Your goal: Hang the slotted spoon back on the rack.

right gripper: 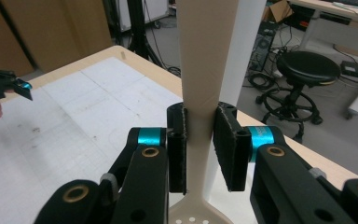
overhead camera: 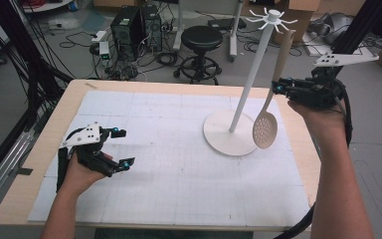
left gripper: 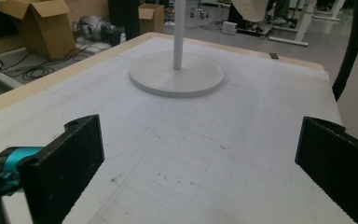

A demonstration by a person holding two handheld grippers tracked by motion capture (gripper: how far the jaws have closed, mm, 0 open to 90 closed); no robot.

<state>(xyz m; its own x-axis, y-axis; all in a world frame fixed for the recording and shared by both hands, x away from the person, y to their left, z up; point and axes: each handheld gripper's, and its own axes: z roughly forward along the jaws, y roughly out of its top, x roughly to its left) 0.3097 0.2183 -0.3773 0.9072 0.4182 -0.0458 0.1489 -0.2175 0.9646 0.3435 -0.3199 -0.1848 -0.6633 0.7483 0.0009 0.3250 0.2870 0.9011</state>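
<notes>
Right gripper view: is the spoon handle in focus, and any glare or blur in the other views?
Right gripper view: slotted spoon handle close and soft-edged, jaws sharper. High view: even light, faint shadow beside the stand base. Left gripper view: mat grid crisp, no glare.

The white stand [overhead camera: 252, 74] and the slotted spoon [overhead camera: 267, 122] hanging just beside its pole crowd the right side of the surface [overhead camera: 169, 164], whose middle and left lie open.

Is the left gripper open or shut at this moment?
Open. In the left gripper view the left gripper has its two black jaws far apart with only the white mat between them; it holds nothing.
</notes>
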